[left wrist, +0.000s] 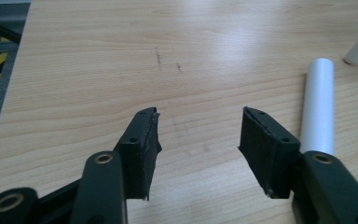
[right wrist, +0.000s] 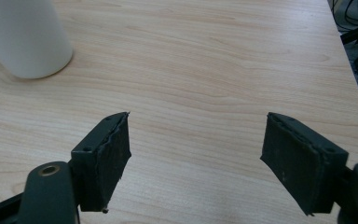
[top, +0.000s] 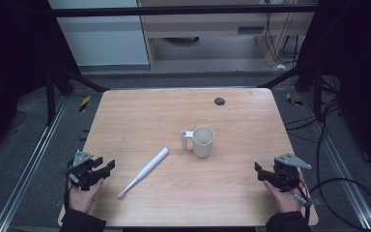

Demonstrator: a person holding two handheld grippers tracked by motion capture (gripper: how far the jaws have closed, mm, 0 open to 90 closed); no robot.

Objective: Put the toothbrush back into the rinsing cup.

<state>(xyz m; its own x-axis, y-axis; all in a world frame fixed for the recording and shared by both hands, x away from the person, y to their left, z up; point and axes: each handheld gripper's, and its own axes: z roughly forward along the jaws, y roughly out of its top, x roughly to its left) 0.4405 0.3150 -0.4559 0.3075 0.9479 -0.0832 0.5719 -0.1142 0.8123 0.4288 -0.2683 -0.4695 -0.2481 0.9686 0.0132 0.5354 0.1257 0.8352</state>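
Note:
A white mug [top: 203, 141] with its handle to the left stands upright near the middle of the wooden table [top: 145, 111]. A white toothbrush-like stick [top: 145, 171] lies slanted to its lower left. My left gripper [top: 107, 166] rests at the table's near left edge, open and holding nothing; in the left gripper view [left wrist: 198, 135] the white stick [left wrist: 318, 107] lies just right of the jaws. My right gripper [top: 258, 170] sits at the near right, open and holding nothing; in the right gripper view [right wrist: 196, 140] the mug [right wrist: 25, 37] stands at the far left.
A small dark round mark [top: 219, 101] sits near the table's far edge. Cables [top: 348, 193] trail on the floor to the right. Metal rails [top: 34, 159] run along the floor on the left, and shelving [top: 212, 29] stands behind the table.

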